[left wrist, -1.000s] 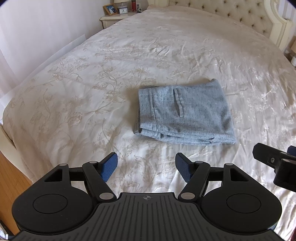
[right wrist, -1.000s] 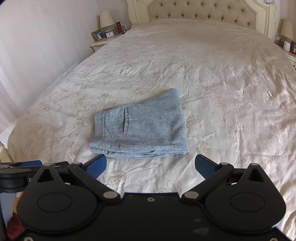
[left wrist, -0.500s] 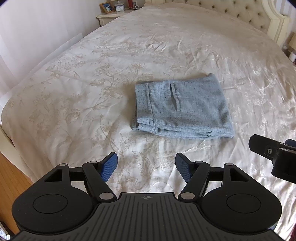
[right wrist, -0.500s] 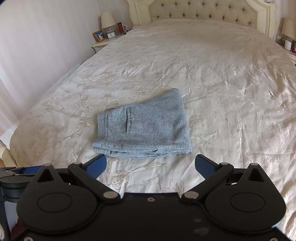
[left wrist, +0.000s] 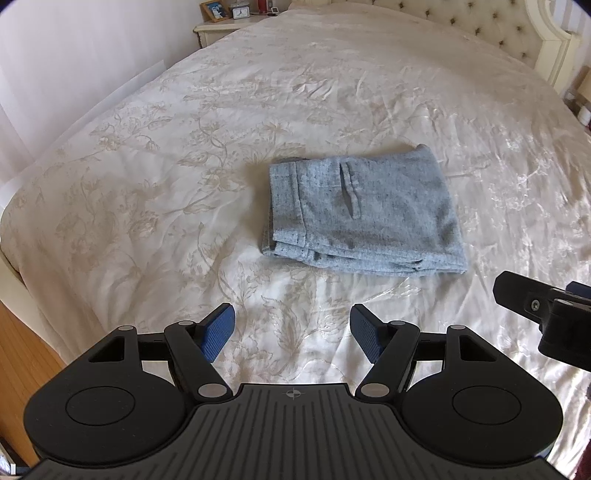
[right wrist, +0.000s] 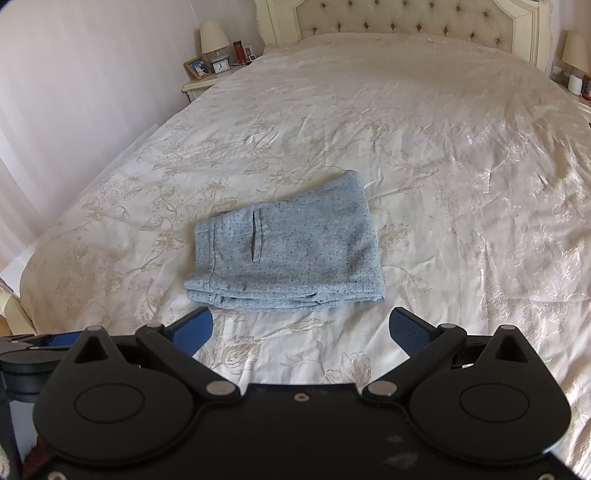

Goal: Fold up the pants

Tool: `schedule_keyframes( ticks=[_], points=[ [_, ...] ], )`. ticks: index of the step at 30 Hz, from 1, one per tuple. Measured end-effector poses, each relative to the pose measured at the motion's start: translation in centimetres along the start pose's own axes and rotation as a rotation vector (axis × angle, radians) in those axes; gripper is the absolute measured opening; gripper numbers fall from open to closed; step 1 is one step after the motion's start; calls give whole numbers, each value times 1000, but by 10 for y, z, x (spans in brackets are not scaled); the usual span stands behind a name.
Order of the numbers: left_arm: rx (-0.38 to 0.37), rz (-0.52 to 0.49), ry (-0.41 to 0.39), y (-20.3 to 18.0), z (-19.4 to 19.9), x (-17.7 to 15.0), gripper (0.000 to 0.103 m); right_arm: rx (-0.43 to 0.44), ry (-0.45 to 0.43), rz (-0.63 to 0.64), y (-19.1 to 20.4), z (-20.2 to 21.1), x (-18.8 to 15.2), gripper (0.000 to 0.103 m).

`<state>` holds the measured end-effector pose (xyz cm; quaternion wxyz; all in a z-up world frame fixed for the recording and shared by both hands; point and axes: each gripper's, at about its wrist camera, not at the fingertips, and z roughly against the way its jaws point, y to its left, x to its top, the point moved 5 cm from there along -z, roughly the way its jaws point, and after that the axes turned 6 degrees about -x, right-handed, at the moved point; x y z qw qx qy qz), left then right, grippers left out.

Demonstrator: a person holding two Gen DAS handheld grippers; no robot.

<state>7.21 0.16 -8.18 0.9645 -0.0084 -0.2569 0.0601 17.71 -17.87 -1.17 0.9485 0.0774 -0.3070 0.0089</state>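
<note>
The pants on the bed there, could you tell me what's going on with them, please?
A person holding a claw in each hand is folding pants. The light blue pants lie folded into a compact rectangle on the cream floral bedspread. The left claw and right claw are both open, empty, and held short of the bundle's near edge, touching nothing.

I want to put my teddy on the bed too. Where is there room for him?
Lots of room. The bedspread is bare between the folded pants and the headboard, and on both sides of the pants. There is a narrower strip between the pants and the open right gripper. The crowded spot is the nightstand, with a lamp, frame and clock.
</note>
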Motion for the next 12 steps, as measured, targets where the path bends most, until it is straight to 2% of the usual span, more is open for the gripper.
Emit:
schedule_keyframes(
  ticks=[12],
  points=[
    [5,2,5,-3,-2,-2,67,10,17,-14,1,-3,-3,103]
  ],
)
